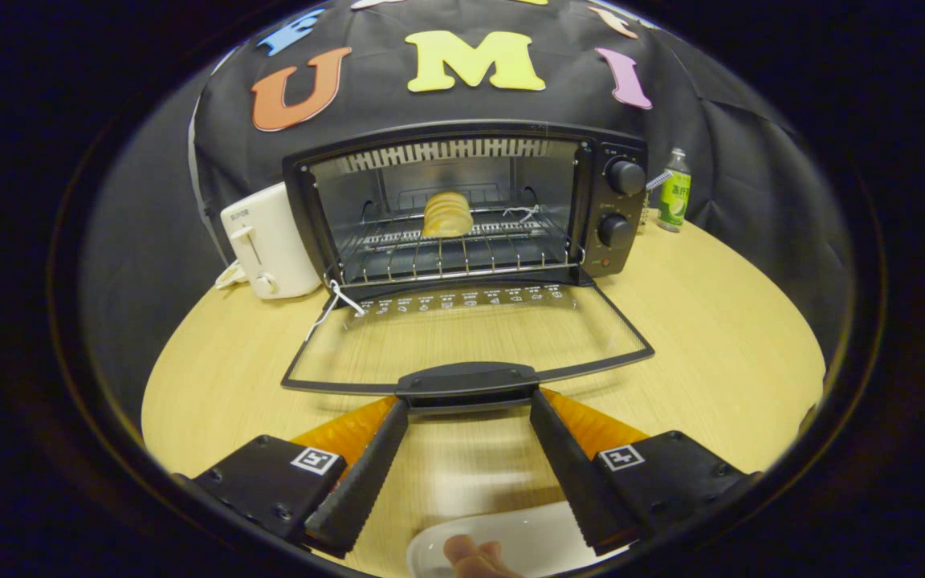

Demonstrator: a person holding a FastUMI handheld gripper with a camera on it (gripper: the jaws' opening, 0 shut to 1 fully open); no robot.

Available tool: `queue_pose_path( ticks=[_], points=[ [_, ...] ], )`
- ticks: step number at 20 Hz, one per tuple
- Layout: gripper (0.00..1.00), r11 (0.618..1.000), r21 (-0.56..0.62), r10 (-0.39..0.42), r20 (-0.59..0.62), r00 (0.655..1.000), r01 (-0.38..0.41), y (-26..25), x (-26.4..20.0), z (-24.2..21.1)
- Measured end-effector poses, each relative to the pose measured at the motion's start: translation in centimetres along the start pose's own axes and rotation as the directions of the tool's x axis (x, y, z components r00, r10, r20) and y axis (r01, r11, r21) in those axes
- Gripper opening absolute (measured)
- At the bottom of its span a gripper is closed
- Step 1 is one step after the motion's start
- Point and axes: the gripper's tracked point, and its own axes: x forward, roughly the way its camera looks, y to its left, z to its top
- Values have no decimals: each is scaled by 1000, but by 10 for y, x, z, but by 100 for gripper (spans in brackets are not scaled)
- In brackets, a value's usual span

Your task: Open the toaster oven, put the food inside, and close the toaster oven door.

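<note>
The gripper (469,403) reaches forward, fingers spread, tips at either end of the handle (467,380) of the toaster oven's (462,201) lowered door (462,337). The food (447,214) sits on the rack inside. A white toaster (270,241) and a bottle (675,191) flank the oven on the wooden table (719,345).

The counter (711,321) was pale wood-look laminate, smooth, with a fine grain and a soft sheen. The toaster oven (462,205) had a dark matt casing, likely painted metal, with plastic-looking knobs (625,177). Its door (470,341) lay open, clear glass in a thin dark frame, with a smooth handle (466,379). Inside, the rack (462,249) was bright wire metal and the walls looked dull grey. The bread (447,213) seemed dry and ridged. The toaster (270,241) was glossy cream plastic. The bottle (675,193) was clear and shiny. The plate (503,542) looked glazed white. The claw (469,405) stood wide, fingers (366,474) ribbed on their inner faces.
</note>
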Motion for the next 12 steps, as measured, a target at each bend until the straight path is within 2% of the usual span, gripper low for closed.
queue_pose_path(
  ticks=[12],
  points=[
    [100, 1000, -27, 16, 159, 987, -12, 5, -22, 37]
  ],
)
